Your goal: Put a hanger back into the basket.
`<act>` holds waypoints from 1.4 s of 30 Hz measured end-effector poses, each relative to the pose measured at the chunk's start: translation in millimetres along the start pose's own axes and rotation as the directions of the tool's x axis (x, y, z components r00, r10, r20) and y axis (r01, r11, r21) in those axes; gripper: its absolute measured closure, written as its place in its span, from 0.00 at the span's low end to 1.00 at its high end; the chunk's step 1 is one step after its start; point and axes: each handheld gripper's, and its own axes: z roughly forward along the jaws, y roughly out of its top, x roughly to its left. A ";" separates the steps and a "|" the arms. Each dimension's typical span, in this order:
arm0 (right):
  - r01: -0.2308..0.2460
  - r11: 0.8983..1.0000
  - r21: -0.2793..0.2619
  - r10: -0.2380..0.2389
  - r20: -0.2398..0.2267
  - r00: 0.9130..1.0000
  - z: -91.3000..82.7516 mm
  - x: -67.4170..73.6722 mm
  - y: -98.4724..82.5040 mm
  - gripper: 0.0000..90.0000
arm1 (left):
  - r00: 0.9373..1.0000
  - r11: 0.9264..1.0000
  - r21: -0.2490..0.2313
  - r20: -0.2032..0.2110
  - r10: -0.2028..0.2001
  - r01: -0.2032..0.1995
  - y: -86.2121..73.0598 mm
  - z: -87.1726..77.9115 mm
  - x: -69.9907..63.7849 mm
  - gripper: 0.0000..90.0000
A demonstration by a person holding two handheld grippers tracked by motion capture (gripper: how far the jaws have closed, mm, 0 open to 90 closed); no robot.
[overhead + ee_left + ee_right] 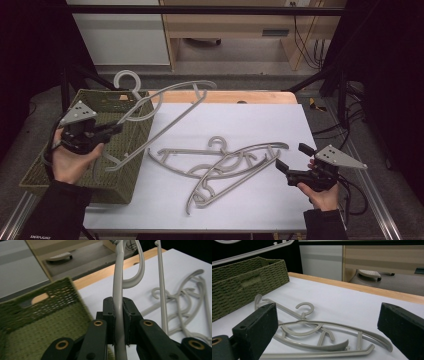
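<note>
left gripper [119, 128] clamped a grey hanger [165, 107], lifted and tilted above the green woven basket [35, 172] at the table's left. by the look of it, one was going in; two more hangers [225, 165] lay tangled on the white tabletop [260, 125], untouched. right gripper [292, 156] hung near them, jaws spread wide, holding nothing. behind, a wooden edge, pale cabinets, cables on the floor.

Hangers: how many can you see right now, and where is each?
3. One hanger is held by the left gripper over the basket. Two overlapping hangers lie on the white table. Part of the basket's inside is hidden.
</note>
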 end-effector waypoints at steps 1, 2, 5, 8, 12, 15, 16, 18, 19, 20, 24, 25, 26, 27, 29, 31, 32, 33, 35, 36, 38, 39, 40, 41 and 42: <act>-0.002 1.000 -0.001 0.002 0.001 1.000 0.1 0.0 -0.1 0.04 | 1.000 1.000 0.001 -0.025 -0.001 0.002 -0.4 -2.9 10.8 0.91; -0.002 1.000 -0.001 0.002 0.001 1.000 0.1 0.0 -0.1 0.04 | 1.000 1.000 0.001 -0.025 -0.001 0.002 -0.4 -2.9 10.8 0.91; 0.000 1.000 0.002 0.000 0.002 1.000 0.5 -0.3 -0.4 0.04 | 0.998 1.000 0.009 -0.056 -0.001 0.001 -2.7 -6.2 26.4 0.91; -0.005 1.000 0.003 0.005 0.000 1.000 0.9 -0.4 -0.7 0.04 | 0.997 1.000 0.019 -0.078 0.000 0.002 -5.8 -7.9 38.1 0.91; -0.006 1.000 0.000 0.006 0.001 1.000 0.7 -0.9 -0.8 0.04 | 0.995 0.999 0.040 -0.103 0.006 -0.002 -12.6 -10.6 54.5 0.91; -0.003 1.000 0.001 0.003 0.002 1.000 0.0 -1.4 -0.7 0.04 | 0.994 0.999 0.039 -0.113 -0.007 0.012 -19.8 -13.5 66.7 0.91; -0.005 1.000 0.001 0.005 0.004 1.000 0.0 -1.6 -0.6 0.04 | 0.993 0.999 0.039 -0.118 -0.011 0.015 -22.5 -14.5 70.5 0.91; -0.008 1.000 -0.005 0.008 0.003 1.000 0.1 -2.1 -0.8 0.04 | 0.992 0.999 0.045 -0.126 -0.020 0.026 -27.6 -16.2 77.8 0.91; -0.008 1.000 0.000 0.008 0.005 1.000 0.2 -2.4 -1.0 0.04 | 0.991 0.998 0.052 -0.132 -0.021 0.028 -30.1 -16.9 81.3 0.91; -0.008 1.000 0.000 0.008 0.005 1.000 0.2 -2.4 -1.0 0.04 | 0.990 0.998 0.054 -0.135 -0.028 0.036 -32.6 -17.4 84.2 0.91; -0.008 1.000 0.006 0.008 0.005 1.000 1.2 -2.4 -1.6 0.04 | 0.988 0.997 0.067 -0.148 -0.031 0.042 -42.0 -18.4 95.5 0.91; -0.007 1.000 0.006 0.007 0.006 1.000 1.5 -2.5 -1.6 0.04 | 0.988 0.997 0.073 -0.155 -0.027 0.038 -44.4 -18.9 99.1 0.91; -0.009 1.000 0.006 0.009 0.005 1.000 1.5 -2.5 -1.7 0.04 | 0.987 0.996 0.072 -0.155 -0.033 0.044 -45.9 -19.0 100.9 0.91; -0.010 1.000 0.006 0.010 0.005 1.000 1.7 -2.5 -1.9 0.04 | 0.987 0.997 0.070 -0.159 -0.033 0.044 -47.5 -19.1 103.8 0.91; -0.009 1.000 0.010 0.009 0.007 1.000 1.8 -3.0 -2.1 0.04 | 0.987 0.996 0.076 -0.158 -0.037 0.049 -50.3 -20.0 110.0 0.91; -0.013 1.000 0.009 0.013 0.007 1.000 1.6 -3.5 -2.4 0.04 | 0.986 0.995 0.075 -0.163 -0.046 0.059 -53.2 -20.9 115.5 0.91; -0.013 1.000 0.009 0.013 0.007 1.000 1.6 -3.5 -2.4 0.04 | 0.985 0.995 0.080 -0.168 -0.044 0.058 -54.6 -22.0 118.2 0.91; -0.013 1.000 0.009 0.013 0.007 1.000 1.6 -3.7 -2.5 0.04 | 0.984 0.995 0.073 -0.171 -0.057 0.071 -56.2 -22.4 119.8 0.91; -0.012 1.000 0.009 0.011 0.008 1.000 1.7 -3.9 -2.6 0.04 | 0.983 0.994 0.080 -0.173 -0.058 0.073 -59.5 -23.5 122.2 0.91; -0.013 1.000 0.009 0.013 0.008 1.000 1.7 -3.8 -2.6 0.04 | 0.983 0.994 0.083 -0.174 -0.053 0.068 -61.4 -23.7 123.4 0.91; -0.013 1.000 0.008 0.013 0.010 1.000 2.1 -3.8 -2.7 0.04 | 0.982 0.993 0.095 -0.180 -0.051 0.069 -64.9 -24.2 125.9 0.91; -0.014 1.000 0.012 0.014 0.008 1.000 1.9 -3.7 -2.7 0.04 | 0.981 0.993 0.101 -0.186 -0.048 0.068 -66.5 -24.4 127.3 0.91; -0.010 1.000 0.014 0.010 0.008 1.000 2.0 -3.8 -2.8 0.04 | 0.981 0.992 0.109 -0.187 -0.044 0.065 -68.1 -24.8 129.3 0.91; -0.010 1.000 0.013 0.010 0.009 1.000 2.3 -3.8 -2.9 0.04 | 0.981 0.992 0.109 -0.190 -0.049 0.071 -70.0 -24.8 131.0 0.91; -0.010 1.000 0.014 0.010 0.009 1.000 2.5 -3.8 -3.0 0.04 | 0.980 0.991 0.114 -0.191 -0.047 0.070 -71.8 -25.0 133.1 0.91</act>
